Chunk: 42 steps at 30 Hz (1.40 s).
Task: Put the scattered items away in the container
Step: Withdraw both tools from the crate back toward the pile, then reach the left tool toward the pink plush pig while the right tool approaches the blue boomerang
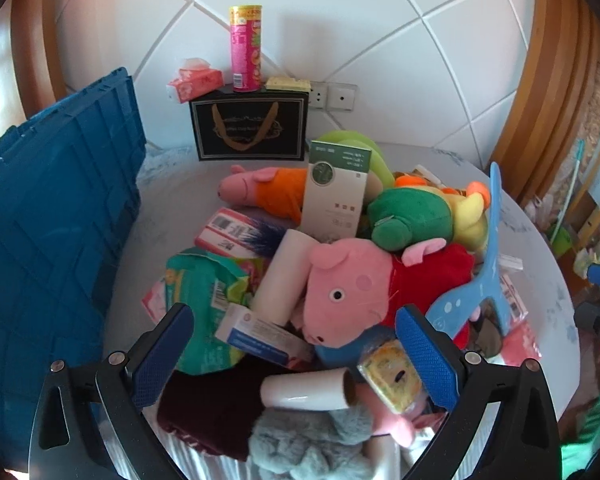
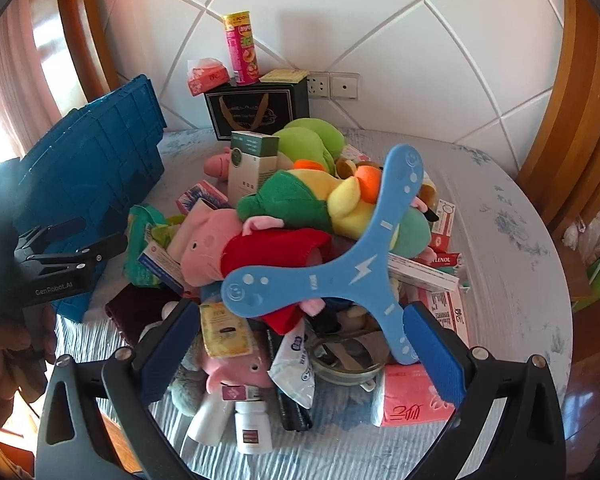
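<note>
A heap of toys and boxes lies on the bed. A pink pig plush in a red dress point(image 1: 352, 292) point(image 2: 220, 248) lies in the middle, with a green plush point(image 1: 412, 216) and a tall white-green box point(image 1: 336, 192) behind it. A blue three-armed boomerang point(image 2: 340, 268) point(image 1: 480, 280) rests on top of the heap. The blue crate point(image 1: 56, 208) point(image 2: 100, 160) stands at the left. My left gripper point(image 1: 296, 360) is open above a white roll point(image 1: 308, 392) and a small yellow packet point(image 1: 392, 380). My right gripper point(image 2: 300, 356) is open over the heap's near edge; its right pad point(image 2: 432, 356) is beside the boomerang's lower arm.
A black gift bag point(image 1: 252, 124) stands against the padded headboard, carrying a pink chip can point(image 1: 246, 48), a tissue pack point(image 1: 196, 80) and a yellow box. A white pill bottle point(image 2: 254, 428) and a pink tissue pack point(image 2: 412, 400) lie near the bed's front. The left gripper's body point(image 2: 56, 268) shows at left.
</note>
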Each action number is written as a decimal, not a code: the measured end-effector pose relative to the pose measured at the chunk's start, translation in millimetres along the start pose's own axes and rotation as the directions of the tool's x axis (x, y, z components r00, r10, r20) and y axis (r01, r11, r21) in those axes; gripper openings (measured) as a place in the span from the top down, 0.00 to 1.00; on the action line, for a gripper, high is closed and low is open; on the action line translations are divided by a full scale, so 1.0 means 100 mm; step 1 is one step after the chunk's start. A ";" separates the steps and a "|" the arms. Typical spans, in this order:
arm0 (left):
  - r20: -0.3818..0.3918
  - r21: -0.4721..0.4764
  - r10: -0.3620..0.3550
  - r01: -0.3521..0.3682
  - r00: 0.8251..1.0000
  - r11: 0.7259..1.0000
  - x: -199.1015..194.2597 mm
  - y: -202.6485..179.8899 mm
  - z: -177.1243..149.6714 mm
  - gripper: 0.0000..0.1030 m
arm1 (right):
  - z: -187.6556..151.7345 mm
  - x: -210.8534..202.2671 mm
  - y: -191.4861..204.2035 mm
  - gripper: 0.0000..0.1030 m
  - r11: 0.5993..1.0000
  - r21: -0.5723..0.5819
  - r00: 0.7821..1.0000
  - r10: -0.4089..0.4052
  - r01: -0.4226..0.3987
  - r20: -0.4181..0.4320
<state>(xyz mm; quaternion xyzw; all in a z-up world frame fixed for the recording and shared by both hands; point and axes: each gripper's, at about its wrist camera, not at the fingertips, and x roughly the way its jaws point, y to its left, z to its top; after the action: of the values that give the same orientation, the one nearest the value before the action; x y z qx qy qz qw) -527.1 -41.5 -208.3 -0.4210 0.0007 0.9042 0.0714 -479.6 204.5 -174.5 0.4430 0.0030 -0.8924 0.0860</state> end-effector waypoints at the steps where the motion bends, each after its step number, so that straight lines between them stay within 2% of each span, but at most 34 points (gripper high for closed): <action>1: -0.004 0.002 -0.003 0.003 1.000 1.000 0.06 -0.04 0.00 0.01 | -0.01 0.04 -0.08 0.00 1.000 0.015 1.000 -0.001 0.001 -0.010; 5: -0.023 0.079 -0.013 0.015 1.000 0.997 0.33 -0.25 0.01 0.01 | 0.00 0.21 -0.32 0.00 0.999 0.048 0.999 -0.016 0.017 -0.029; 8: -0.031 0.223 -0.024 0.030 0.999 0.974 0.52 -0.42 0.00 0.01 | 0.02 0.32 -0.46 0.00 0.998 0.063 0.999 -0.020 0.023 -0.039; 11: -0.007 0.411 -0.001 0.003 1.000 0.912 0.67 -0.55 -0.06 0.01 | 0.05 0.43 -0.55 0.00 0.997 0.078 0.999 -0.021 0.024 -0.045; 12: 0.010 0.469 0.007 -0.011 1.000 0.883 0.71 -0.58 -0.08 0.01 | 0.06 0.47 -0.58 0.00 0.997 0.080 0.999 -0.020 0.024 -0.048; 16: 0.024 0.590 -0.009 -0.007 1.000 0.807 0.87 -0.63 -0.09 0.01 | 0.07 0.69 -0.69 0.00 0.994 0.104 0.997 -0.017 0.025 -0.081; 22: 0.005 0.686 -0.099 0.069 0.995 0.724 1.10 -0.70 -0.06 0.00 | 0.18 1.08 -0.79 0.00 0.989 0.149 0.993 0.011 0.007 -0.121; 25: -0.019 0.694 -0.144 0.117 0.989 0.710 1.17 -0.70 -0.01 0.00 | 0.27 1.26 -0.78 0.00 0.990 0.139 0.992 0.006 0.012 -0.128; 29: -0.049 0.712 -0.206 0.179 0.977 0.679 1.23 -0.68 -0.03 0.00 | 0.30 1.48 -0.78 0.00 0.987 0.163 0.988 0.040 -0.016 -0.147; 33: -0.072 0.761 -0.247 0.213 0.966 0.613 1.22 -0.72 -0.09 0.00 | 0.31 1.55 -0.76 0.00 0.987 0.158 0.990 0.029 -0.006 -0.139; 35: -0.083 0.785 -0.242 0.213 0.967 0.581 1.27 -0.74 -0.13 0.00 | 0.30 1.55 -0.76 0.00 0.987 0.163 0.990 0.029 -0.006 -0.138; 38: -0.098 0.798 -0.239 0.220 0.966 0.562 1.38 -0.76 -0.15 0.00 | 0.30 1.54 -0.76 0.00 0.988 0.156 0.989 0.015 0.008 -0.148; 42: -0.110 0.802 -0.233 0.225 0.966 0.553 1.51 -0.81 -0.15 0.00 | 0.31 1.57 -0.77 0.00 0.987 0.154 0.989 -0.014 0.036 -0.144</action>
<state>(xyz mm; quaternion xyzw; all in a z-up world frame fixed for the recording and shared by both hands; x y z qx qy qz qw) -600.9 57.1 -328.6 -0.3343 0.3565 0.7893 0.3718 -609.4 253.6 -285.7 0.5109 -0.0549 -0.8570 0.0393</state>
